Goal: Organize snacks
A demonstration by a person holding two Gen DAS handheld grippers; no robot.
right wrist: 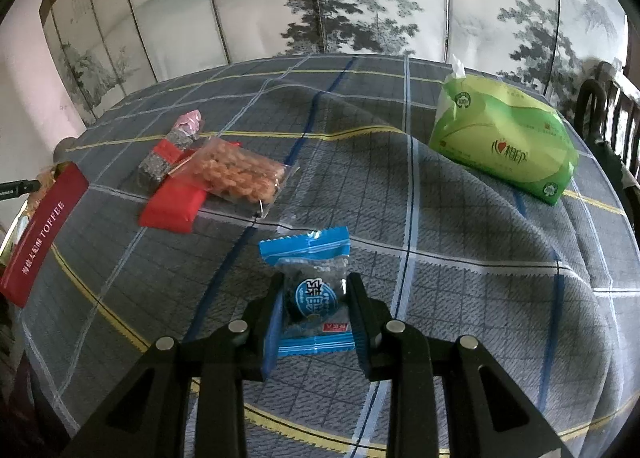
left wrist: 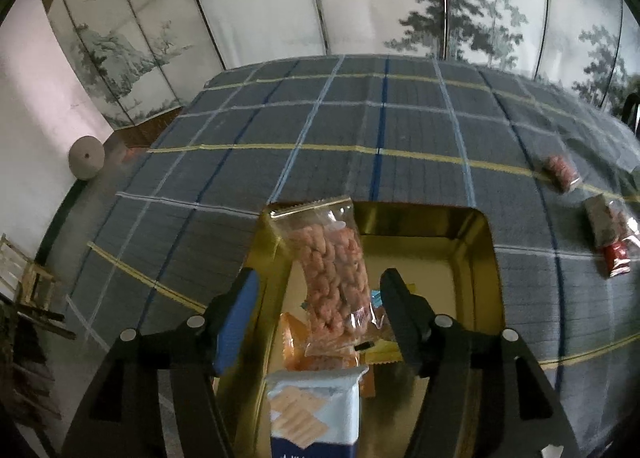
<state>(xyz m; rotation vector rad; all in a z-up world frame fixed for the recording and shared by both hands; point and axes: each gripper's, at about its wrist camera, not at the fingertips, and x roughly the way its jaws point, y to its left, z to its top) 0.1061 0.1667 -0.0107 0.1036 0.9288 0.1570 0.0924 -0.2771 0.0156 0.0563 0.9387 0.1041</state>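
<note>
A gold tin (left wrist: 472, 234) stands on the plaid tablecloth. My left gripper (left wrist: 318, 290) is open above it. A clear peanut packet (left wrist: 334, 278) stands tilted between the fingers, touching neither, its lower end in the tin. In the tin lie a blue-white cracker pack (left wrist: 316, 410) and orange packets (left wrist: 294, 342). My right gripper (right wrist: 314, 298) is shut on a blue candy packet (right wrist: 310, 290) and holds it over the cloth. The red side of the tin (right wrist: 40, 234), marked TOFFEE, is at the left edge of the right wrist view.
On the cloth lie a peanut packet (right wrist: 240, 173), a red packet (right wrist: 172, 205) and a dark seed bar (right wrist: 166, 161); these also show far right in the left wrist view (left wrist: 608, 225). A green tissue pack (right wrist: 504, 141) sits at the back right. A painted screen stands behind the table.
</note>
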